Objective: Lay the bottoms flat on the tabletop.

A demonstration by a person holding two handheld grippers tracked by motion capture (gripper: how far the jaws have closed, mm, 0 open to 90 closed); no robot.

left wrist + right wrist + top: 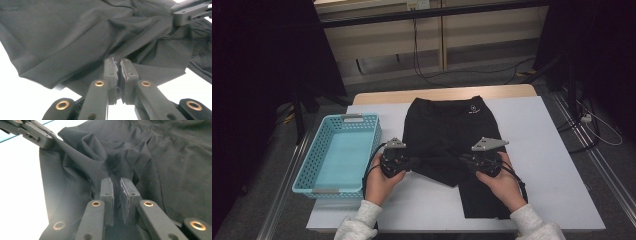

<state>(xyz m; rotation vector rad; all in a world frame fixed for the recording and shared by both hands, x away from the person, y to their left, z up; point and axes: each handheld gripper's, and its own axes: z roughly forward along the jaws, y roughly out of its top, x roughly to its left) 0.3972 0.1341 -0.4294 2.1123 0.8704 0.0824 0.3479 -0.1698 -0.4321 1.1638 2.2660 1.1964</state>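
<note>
A pair of black shorts (447, 135) lay on the white table (557, 165), just right of the table's middle in the high view. Their long axis ran from twelve o'clock to six o'clock: the waistband sat at twelve, toward the far edge, with a small white logo (473, 111) near its right end, and the legs pointed back toward the person. The leg at five o'clock stretched flat almost to the near edge; the leg at seven o'clock was bunched and drawn up shorter.

The left gripper (411, 162) reached in from nine o'clock and the right gripper (460, 159) from three o'clock, their tips facing each other across the crumpled lower part of the shorts. In the left gripper view the left gripper (117, 71) had its jaws pressed together on a fold of the dark cloth, only a thin seam between the pads. In the right gripper view the right gripper (116, 192) had its jaws close, with a narrow gap; cloth lay beneath and around them, but whether any was pinched between the pads I could not tell.

A light blue basket (312, 172) stood at nine o'clock of the shorts, just beside the left hand (382, 185). The right hand (504, 187) covered part of the long leg. Black on black, the jaws were hard to separate from the cloth in the high view, and the room beyond the table was largely dark.
</note>
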